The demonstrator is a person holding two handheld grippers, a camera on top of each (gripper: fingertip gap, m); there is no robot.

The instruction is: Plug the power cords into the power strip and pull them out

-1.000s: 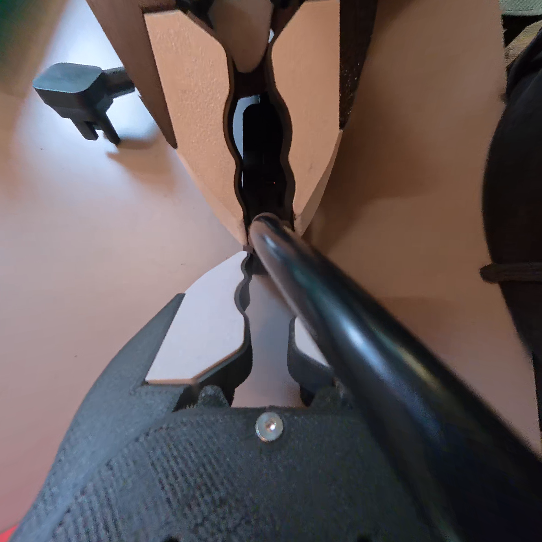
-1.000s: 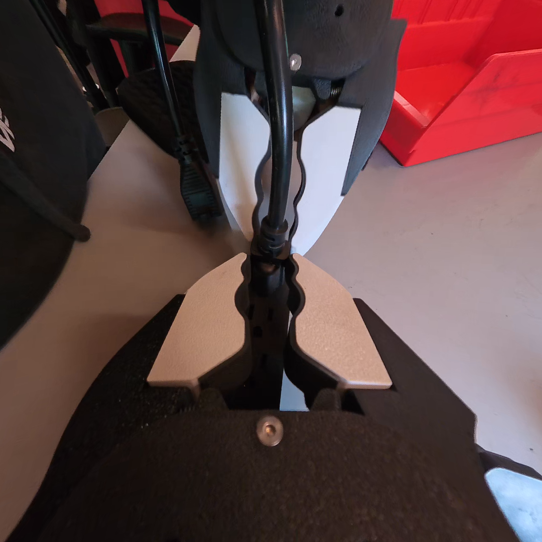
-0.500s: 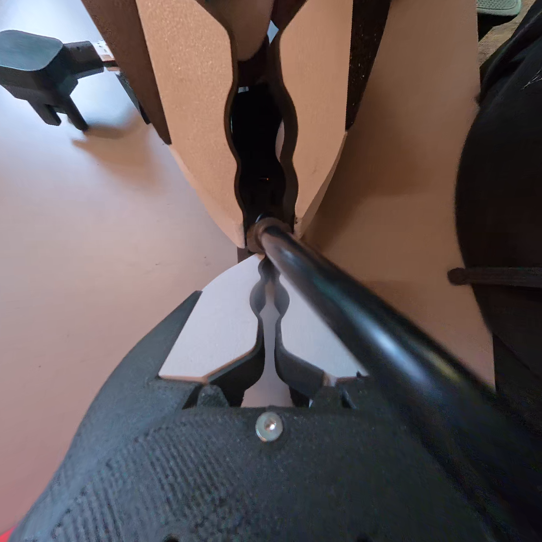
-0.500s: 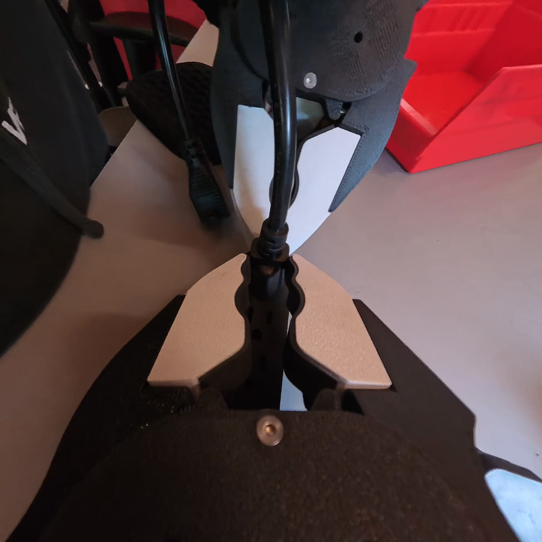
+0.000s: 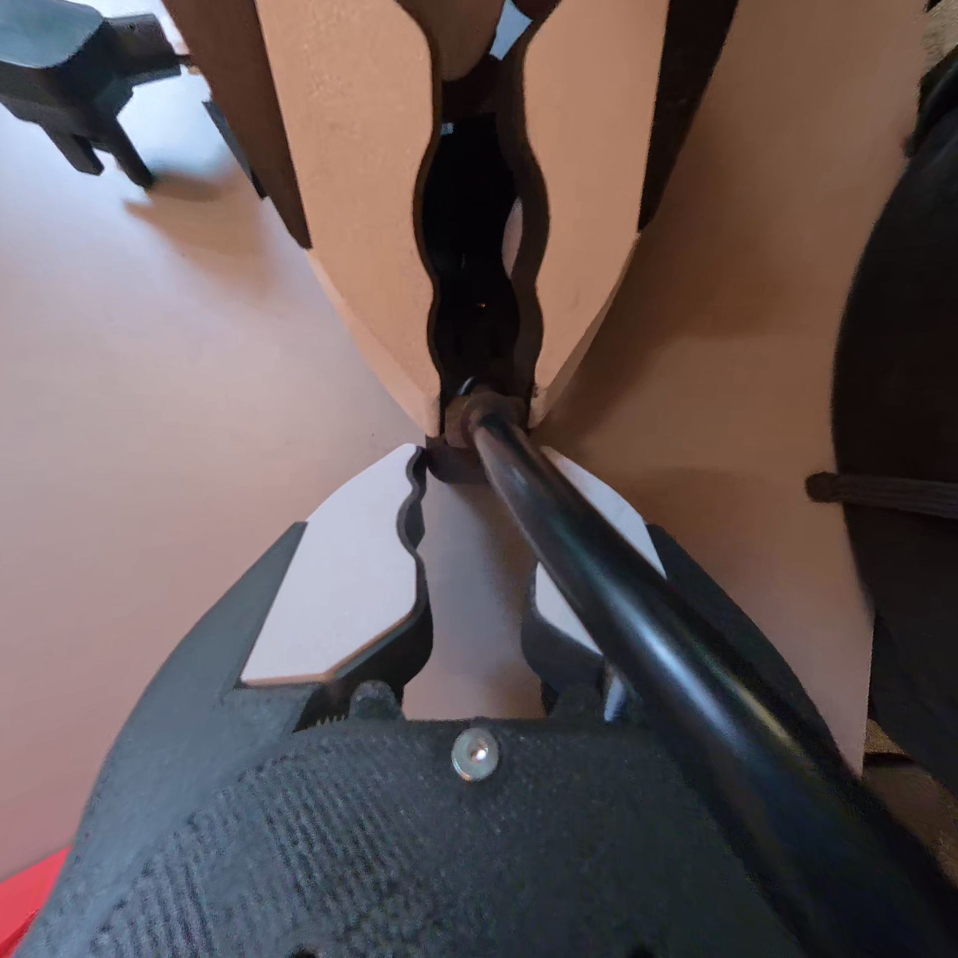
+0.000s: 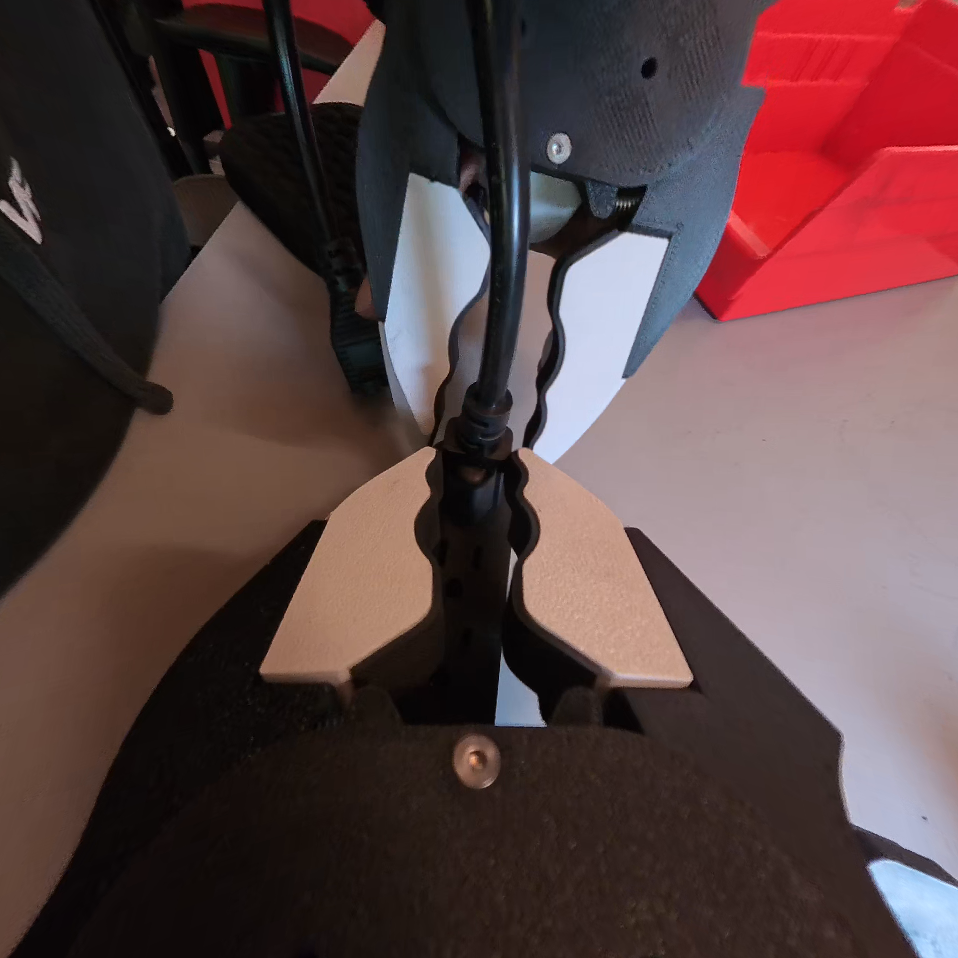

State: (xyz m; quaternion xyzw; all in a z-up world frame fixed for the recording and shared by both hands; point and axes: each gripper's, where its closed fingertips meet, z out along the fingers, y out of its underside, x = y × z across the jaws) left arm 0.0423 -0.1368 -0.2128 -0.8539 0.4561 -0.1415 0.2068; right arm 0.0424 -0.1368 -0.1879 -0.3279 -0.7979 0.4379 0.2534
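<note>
- The right gripper (image 6: 474,469) has its fingers (image 6: 363,570) pinching the black power strip (image 6: 469,565) at its cable end, held above the table (image 6: 751,518).
- The strip's cord (image 6: 500,259) runs forward between the left gripper's fingers.
- The left gripper (image 5: 479,456) faces it tip to tip, fingers (image 5: 352,570) spread, gripping nothing; the cord (image 5: 596,544) lies across its right finger.
- A loose black plug (image 5: 67,103) lies on the table at far left.
- Red bins (image 6: 840,181) stand beyond the left gripper.
</note>
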